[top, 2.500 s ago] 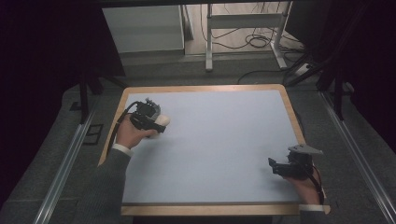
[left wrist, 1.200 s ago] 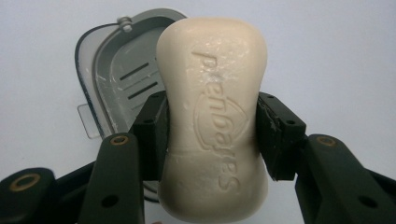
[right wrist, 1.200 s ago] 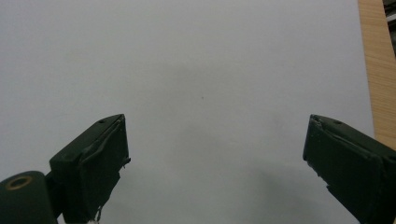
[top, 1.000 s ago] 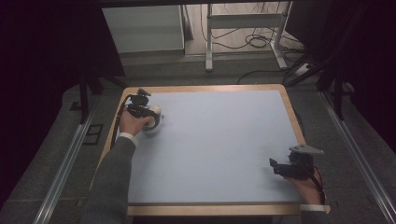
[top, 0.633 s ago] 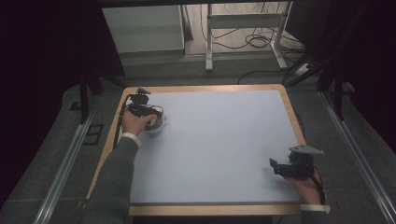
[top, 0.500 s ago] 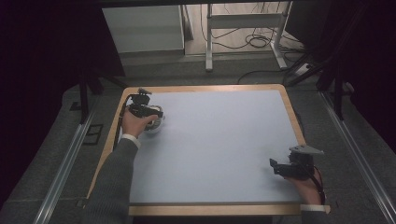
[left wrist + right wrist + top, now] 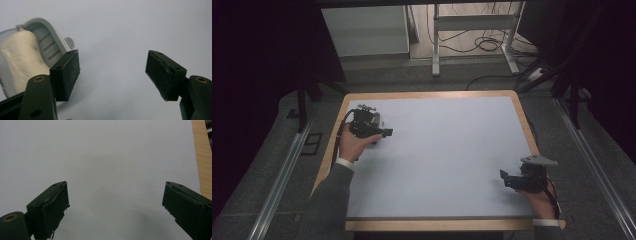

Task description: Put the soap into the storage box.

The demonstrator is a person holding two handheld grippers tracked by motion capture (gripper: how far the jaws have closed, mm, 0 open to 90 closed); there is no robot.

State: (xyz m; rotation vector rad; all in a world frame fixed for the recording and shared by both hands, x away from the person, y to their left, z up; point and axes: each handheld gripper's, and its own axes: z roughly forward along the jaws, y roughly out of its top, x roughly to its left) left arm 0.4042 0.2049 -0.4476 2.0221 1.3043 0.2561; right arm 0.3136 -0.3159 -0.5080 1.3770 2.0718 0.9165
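Note:
A grey soap dish (image 7: 51, 37) with a white bar of soap (image 7: 21, 60) in it lies on the pale mat, left of my left gripper's jaws in the left gripper view. My left gripper (image 7: 112, 75) is open; its jaws have just been opening and nothing is between them. From above, the left gripper (image 7: 386, 133) sits at the table's far left, with the dish (image 7: 376, 118) just behind it. My right gripper (image 7: 507, 179) rests near the front right corner, open and empty, its jaws wide apart over bare mat (image 7: 112, 170) in the right gripper view.
The pale mat (image 7: 447, 150) covers a wooden table with a raised rim (image 7: 427, 94). The wooden edge (image 7: 201, 157) runs close on the right of the right gripper view. Beyond the table are a white cabinet (image 7: 364, 30), metal legs (image 7: 435, 45) and floor cables.
The left gripper set the white bar down at the far left, opened, and drew back a little toward the near right. The right gripper has stayed put.

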